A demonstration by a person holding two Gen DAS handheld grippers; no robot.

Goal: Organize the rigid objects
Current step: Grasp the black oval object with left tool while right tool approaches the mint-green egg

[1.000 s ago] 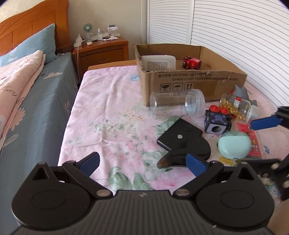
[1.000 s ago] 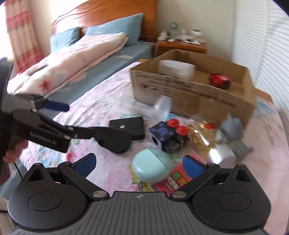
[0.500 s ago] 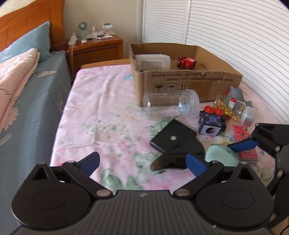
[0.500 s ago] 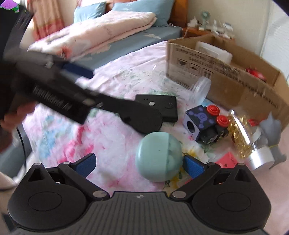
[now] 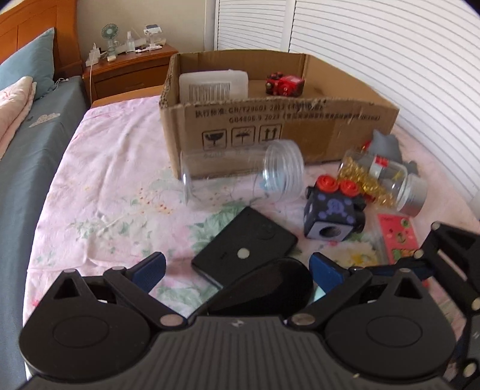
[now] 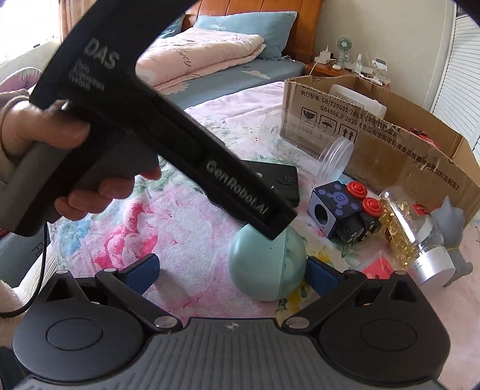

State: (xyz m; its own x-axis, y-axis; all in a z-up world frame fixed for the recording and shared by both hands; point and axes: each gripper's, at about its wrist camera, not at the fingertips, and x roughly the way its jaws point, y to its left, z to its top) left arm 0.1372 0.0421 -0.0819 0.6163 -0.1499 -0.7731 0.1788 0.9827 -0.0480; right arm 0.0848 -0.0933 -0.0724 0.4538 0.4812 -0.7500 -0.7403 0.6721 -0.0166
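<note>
Bright, soft daylight fills both views, with strong fisheye bending at the edges and slight motion blur.

The left gripper (image 5: 237, 268) hangs with fingers (image 5: 149, 267) spread over a black flat case (image 5: 244, 250) on the floral bed (image 5: 105, 192); a clear jar (image 5: 243, 180) lies against the cardboard box (image 5: 270, 120).

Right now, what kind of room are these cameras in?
Most likely a bedroom in a home. A bed with a wooden headboard and pink quilt stands alongside, a wooden nightstand carries a small fan, and the clutter and cardboard box sit on a floral sheet.
</note>
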